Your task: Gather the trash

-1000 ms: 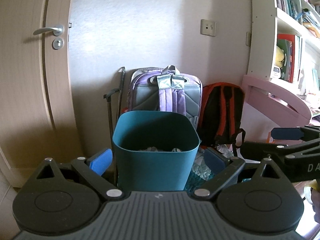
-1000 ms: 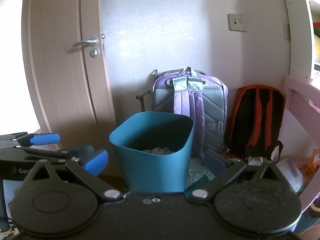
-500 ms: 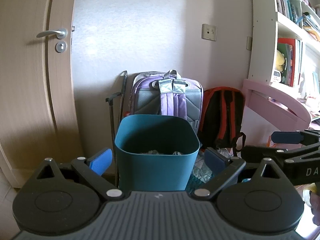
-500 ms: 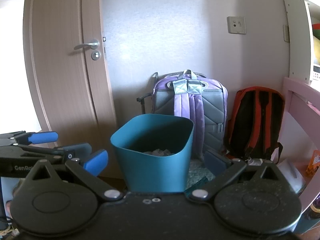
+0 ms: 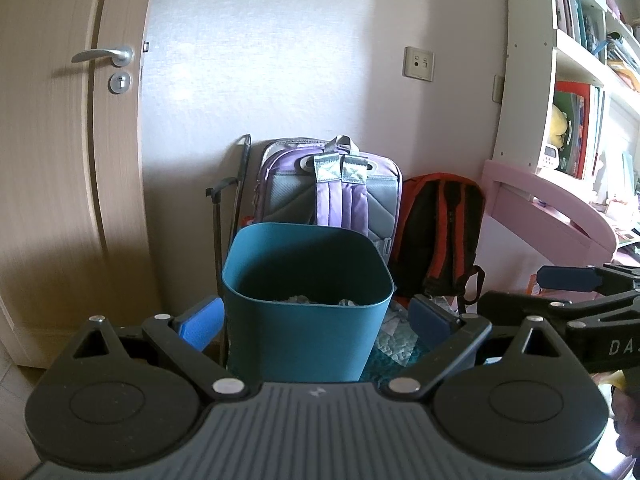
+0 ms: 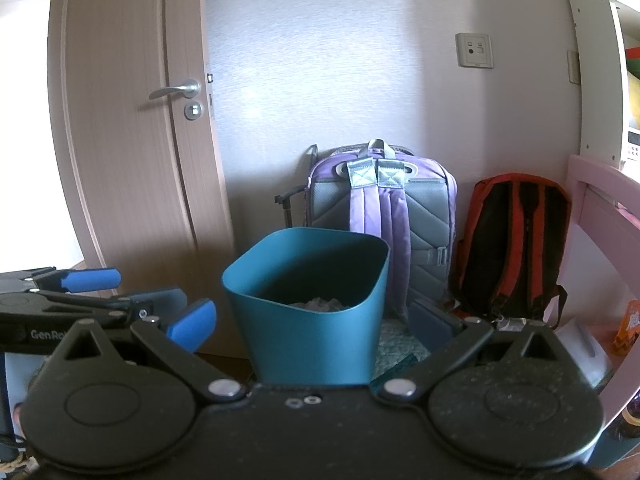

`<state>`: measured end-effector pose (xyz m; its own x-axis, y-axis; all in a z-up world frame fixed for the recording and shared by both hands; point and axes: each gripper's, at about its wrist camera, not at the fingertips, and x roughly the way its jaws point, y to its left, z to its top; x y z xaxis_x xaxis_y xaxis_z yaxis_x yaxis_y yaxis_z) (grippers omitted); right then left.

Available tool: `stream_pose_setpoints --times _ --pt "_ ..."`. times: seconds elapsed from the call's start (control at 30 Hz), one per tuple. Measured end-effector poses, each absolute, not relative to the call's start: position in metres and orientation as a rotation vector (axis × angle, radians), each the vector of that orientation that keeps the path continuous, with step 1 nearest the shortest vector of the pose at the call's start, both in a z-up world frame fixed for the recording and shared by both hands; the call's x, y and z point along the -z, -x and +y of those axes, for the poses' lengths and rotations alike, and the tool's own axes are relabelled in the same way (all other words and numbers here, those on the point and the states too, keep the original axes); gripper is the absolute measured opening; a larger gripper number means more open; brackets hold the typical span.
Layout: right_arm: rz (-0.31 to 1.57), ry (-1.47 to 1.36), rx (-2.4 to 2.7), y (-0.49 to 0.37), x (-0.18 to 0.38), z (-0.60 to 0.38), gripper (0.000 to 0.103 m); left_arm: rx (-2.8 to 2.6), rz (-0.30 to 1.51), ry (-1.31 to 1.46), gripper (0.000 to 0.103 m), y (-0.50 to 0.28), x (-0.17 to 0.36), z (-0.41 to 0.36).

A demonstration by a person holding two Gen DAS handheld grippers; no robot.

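— So, starting from the left, what do you see?

— Over there a wooden door (image 5: 60,168) with a metal lever handle (image 5: 105,55) and a lock below it. Then pale wall, with a socket plate (image 5: 418,63) higher up.

— And on the floor?

— A folded black trolley handle (image 5: 234,196) leans on the wall. Just beside it a purple and grey backpack (image 5: 332,184) stands upright, and to its right a black and orange backpack (image 5: 440,224).

— Where is the bin?

— Right in front of the purple backpack: a teal wastebasket (image 5: 306,300), open-topped, with crumpled pale trash (image 6: 318,304) lying low inside. A patterned teal cloth (image 5: 394,344) lies on the floor to its right.

— The tools?

— The left gripper (image 5: 316,318) points at the wastebasket with its fingers (image 5: 200,318) spread wide and empty; the bin shows between them. The right gripper (image 6: 310,320) does the same, its blue-padded fingers (image 6: 192,322) parted with nothing in them. Each tool shows at the edge of the other's view, side by side, near the bin but not touching it.

— And further right?

— A pink desk (image 5: 552,216) edge, and above it a white bookshelf (image 5: 524,80) packed with books, with a yellow soft toy (image 5: 560,128) tucked in one compartment.
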<state>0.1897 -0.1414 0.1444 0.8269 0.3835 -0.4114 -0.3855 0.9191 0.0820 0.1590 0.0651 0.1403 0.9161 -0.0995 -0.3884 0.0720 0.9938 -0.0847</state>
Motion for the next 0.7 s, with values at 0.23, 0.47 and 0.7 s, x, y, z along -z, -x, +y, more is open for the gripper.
stream_pose_setpoints --times 0.23,0.47,0.7 --pt "0.438 0.004 -0.412 -0.189 -0.143 -0.141 0.103 0.08 0.403 0.064 0.099 -0.159 -0.137 0.064" --pt "0.446 0.005 -0.414 -0.192 -0.139 -0.141 0.103 0.024 0.39 0.075 0.103 -0.161 -0.131 0.062" --pt "0.458 -0.004 -0.411 -0.193 -0.129 -0.142 0.103 -0.003 0.366 0.079 0.103 -0.161 -0.127 0.061"
